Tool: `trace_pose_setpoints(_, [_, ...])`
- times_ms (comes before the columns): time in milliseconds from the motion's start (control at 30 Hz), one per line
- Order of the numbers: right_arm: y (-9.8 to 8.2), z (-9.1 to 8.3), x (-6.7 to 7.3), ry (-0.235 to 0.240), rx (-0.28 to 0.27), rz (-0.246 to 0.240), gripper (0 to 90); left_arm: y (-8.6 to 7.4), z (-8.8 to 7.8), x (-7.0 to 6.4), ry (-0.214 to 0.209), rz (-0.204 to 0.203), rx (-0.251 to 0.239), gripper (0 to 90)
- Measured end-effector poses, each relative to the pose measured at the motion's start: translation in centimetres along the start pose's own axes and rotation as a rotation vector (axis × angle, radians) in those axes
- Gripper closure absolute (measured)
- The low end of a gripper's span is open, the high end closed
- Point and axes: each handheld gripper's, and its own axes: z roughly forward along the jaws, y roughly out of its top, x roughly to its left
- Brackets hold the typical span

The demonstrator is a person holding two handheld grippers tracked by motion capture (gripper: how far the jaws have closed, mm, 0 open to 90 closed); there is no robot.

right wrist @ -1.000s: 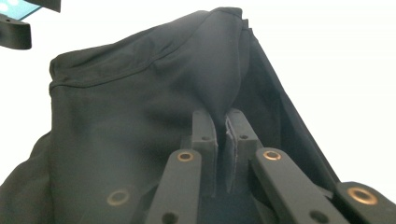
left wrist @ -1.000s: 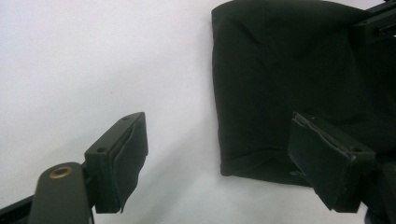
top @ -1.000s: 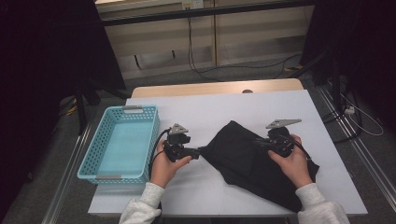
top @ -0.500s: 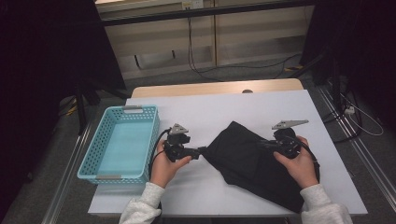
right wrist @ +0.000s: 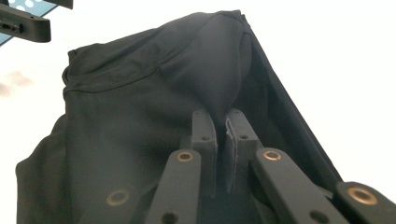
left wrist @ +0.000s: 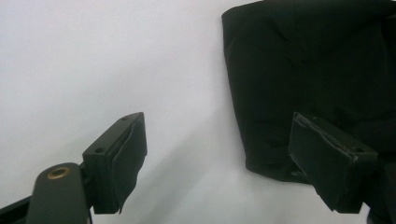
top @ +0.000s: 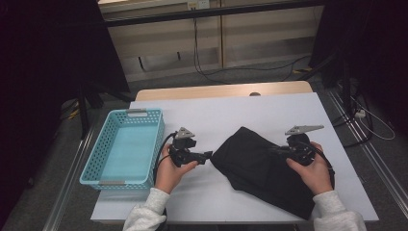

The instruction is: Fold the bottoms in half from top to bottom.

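- Pinching a fold of the black garment (right wrist: 154,121) with my right gripper (right wrist: 221,135), I am seeing its two jaws pressed together on the cloth in the right gripper view, with the fabric rising to a peak just above them.
- I am holding my left gripper (left wrist: 219,154) with its jaws standing wide apart and nothing between them; in the left gripper view one jaw is hanging over bare tabletop and the other over the near edge of the garment.
- I am watching the garment lying crumpled on the white table (top: 231,115) in the high view, spreading from the table's middle towards 5 o'clock, where it is reaching the near edge.
- In that high view my left gripper (top: 206,156) is pointing towards 3 o'clock, its tips just beside the garment's (top: 260,168) left edge, and I cannot tell from there whether they are touching it.
- My right gripper (top: 275,150) is pointing towards 9 o'clock, sitting over the garment's upper right part, with my right hand (top: 312,168) behind it at 3 o'clock.
- I am seeing a light blue plastic basket (top: 96,163) standing on the table at 9 o'clock of my left hand (top: 168,171), well apart from the garment.
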Motion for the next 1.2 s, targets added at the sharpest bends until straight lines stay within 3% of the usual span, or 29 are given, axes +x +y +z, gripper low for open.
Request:
trace_pose_setpoints(300, [-0.3,-0.3,-0.1,0.004,0.007,-0.003,84.9,0.0,0.3,0.0,-0.013,0.015,0.022,16.0])
trace_pose_setpoints(533, [-0.4,-0.5,0.0,0.007,0.012,-0.008,84.9,0.1,0.3,0.0,-0.009,0.009,0.013,14.7])
trace_pose_setpoints(1200, [-1.0,-1.9,-0.4,0.013,0.001,0.019,84.9,-0.1,0.3,-0.1,-0.019,0.029,0.028,13.4])
